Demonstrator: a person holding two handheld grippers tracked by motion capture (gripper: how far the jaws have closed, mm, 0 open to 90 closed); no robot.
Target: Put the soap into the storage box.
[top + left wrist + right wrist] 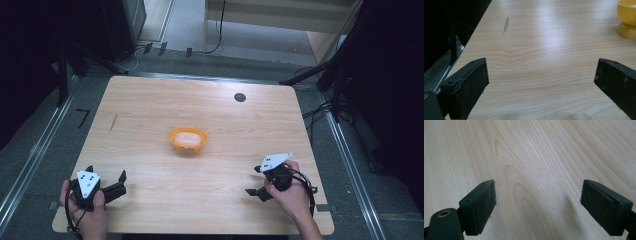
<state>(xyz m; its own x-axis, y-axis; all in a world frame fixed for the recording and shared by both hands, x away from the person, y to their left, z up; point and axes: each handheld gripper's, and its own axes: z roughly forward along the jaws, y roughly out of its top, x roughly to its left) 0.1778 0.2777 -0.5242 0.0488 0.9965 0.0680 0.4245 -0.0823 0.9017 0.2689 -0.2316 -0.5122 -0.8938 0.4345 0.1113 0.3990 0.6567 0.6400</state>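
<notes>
left gripper sits wide near the worktop's front left corner, holding nothing. right gripper gapes wide near the front right corner. orange bowl sits mid-worktop, well apart from both.

Orange bowl cut off at right edge in left gripper view. Pale contents too blurred to identify. Dark surroundings beyond table unreadable.
</notes>
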